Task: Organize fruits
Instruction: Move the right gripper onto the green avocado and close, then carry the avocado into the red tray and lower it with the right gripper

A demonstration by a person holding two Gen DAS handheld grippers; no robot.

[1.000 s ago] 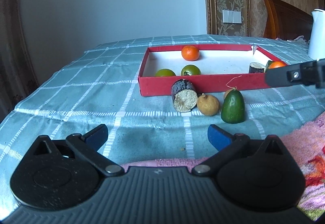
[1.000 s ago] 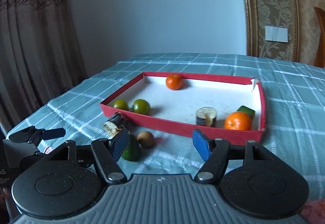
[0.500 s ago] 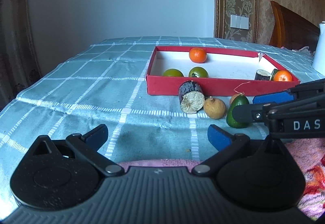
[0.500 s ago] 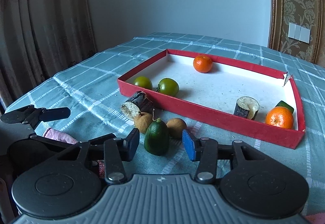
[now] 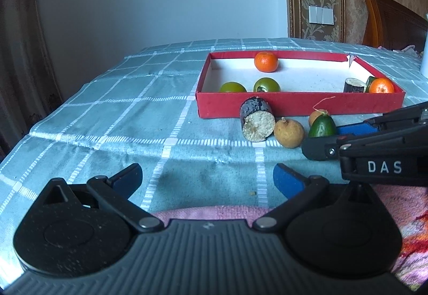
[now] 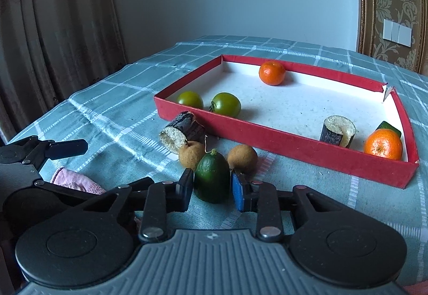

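A green pointed fruit [image 6: 211,177] stands on the checked cloth in front of the red tray [image 6: 294,145]. My right gripper [image 6: 211,189] is closing on it, and its pads touch both sides of the fruit. In the left wrist view this gripper [image 5: 330,138] reaches in from the right onto the green fruit [image 5: 322,125]. Two brown round fruits [image 6: 191,154] and a dark cut cylinder [image 6: 183,129] lie right behind it. My left gripper [image 5: 207,177] hovers open and holds nothing, nearer the table's front edge. The tray holds two oranges [image 6: 271,73], two green tomatoes [image 6: 224,105] and another cut cylinder [image 6: 338,130].
A pink towel [image 5: 401,204] lies under both grippers at the front of the table. A white jug [image 5: 424,54] stands at the far right beside a wooden headboard [image 5: 390,19]. Curtains [image 6: 53,27] hang left of the table.
My right gripper came down and forward to the green fruit and its jaws closed from wide apart onto the fruit's sides. The left gripper stayed where it was, still open.
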